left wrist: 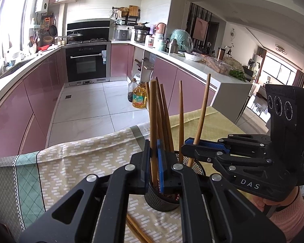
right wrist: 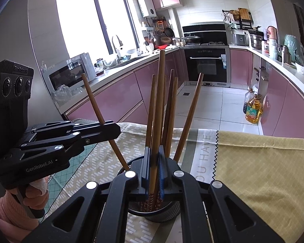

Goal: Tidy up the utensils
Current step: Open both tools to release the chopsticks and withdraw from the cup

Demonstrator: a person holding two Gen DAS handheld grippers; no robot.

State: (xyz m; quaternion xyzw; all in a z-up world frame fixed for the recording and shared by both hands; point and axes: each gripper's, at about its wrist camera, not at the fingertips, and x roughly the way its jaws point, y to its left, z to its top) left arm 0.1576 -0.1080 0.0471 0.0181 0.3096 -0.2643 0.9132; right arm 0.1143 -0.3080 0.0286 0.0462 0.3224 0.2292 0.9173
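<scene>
A black mesh cup (left wrist: 162, 202) (right wrist: 173, 212) stands on the patterned tablecloth (left wrist: 75, 162) with several wooden chopsticks (left wrist: 166, 111) (right wrist: 171, 105) upright in it. My left gripper (left wrist: 153, 147) (right wrist: 116, 130) is shut on one chopstick (left wrist: 153, 105) (right wrist: 92, 99), whose lower end reaches into the cup. My right gripper (right wrist: 154, 152) (left wrist: 187, 144) comes in from the right and is shut on another chopstick (right wrist: 160, 89) (left wrist: 202, 111), leaning, with its lower end also inside the cup. A hand in a pink sleeve (left wrist: 283, 212) holds the right gripper.
Two loose chopsticks (left wrist: 134, 229) lie on the cloth in front of the cup. A yellow cloth (right wrist: 259, 172) covers the table's right part. Beyond the table's far edge are the tiled floor, oil bottles (right wrist: 253, 109) and pink cabinets.
</scene>
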